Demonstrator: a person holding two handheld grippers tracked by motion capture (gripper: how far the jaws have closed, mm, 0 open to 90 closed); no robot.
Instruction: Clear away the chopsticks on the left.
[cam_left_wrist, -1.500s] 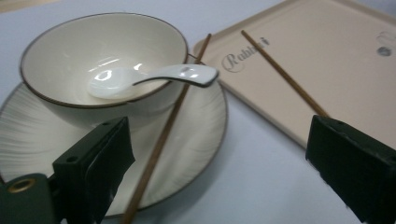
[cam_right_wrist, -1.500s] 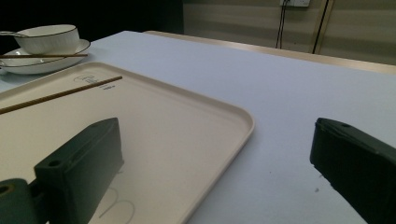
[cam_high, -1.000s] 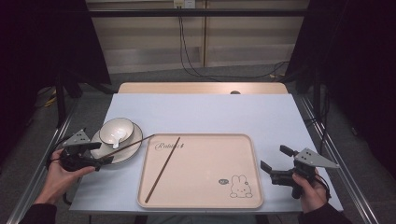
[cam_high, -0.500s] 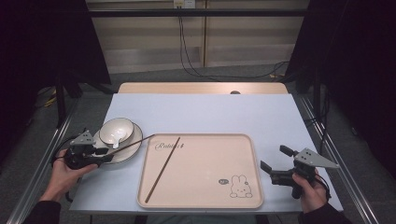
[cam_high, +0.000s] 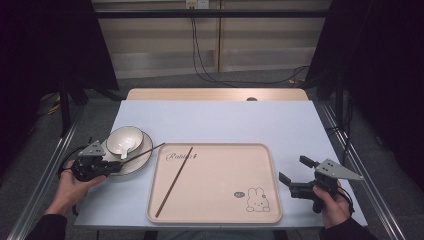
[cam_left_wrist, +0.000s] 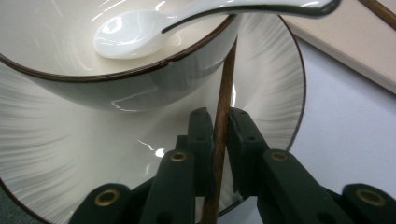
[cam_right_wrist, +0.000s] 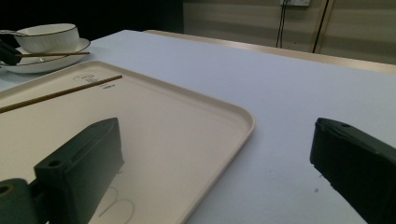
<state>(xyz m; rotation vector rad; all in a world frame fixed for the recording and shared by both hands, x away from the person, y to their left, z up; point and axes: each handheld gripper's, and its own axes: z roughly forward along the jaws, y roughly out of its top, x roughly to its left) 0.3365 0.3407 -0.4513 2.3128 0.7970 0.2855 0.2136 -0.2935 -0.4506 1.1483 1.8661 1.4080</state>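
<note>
Now two brown chopsticks are in play. One chopstick (cam_left_wrist: 223, 116) lies across the rim of the ribbed plate (cam_left_wrist: 280, 84) at the bench's left edge, and the left gripper (cam_left_wrist: 219, 122) has just been closing its fingers (cam_left_wrist: 201, 135) on it; they now pinch its near end. The second chopstick (cam_high: 174, 181) rests slantwise on the cream rabbit tray (cam_high: 220, 210). One white bowl (cam_high: 125, 139) stands on the plate, with one white soup spoon (cam_left_wrist: 135, 32) inside it. At the right of the tray, the right gripper (cam_high: 296, 176) hovers over the pale bench (cam_high: 225, 120), fingers (cam_right_wrist: 79, 168) spread and holding nothing.
</note>
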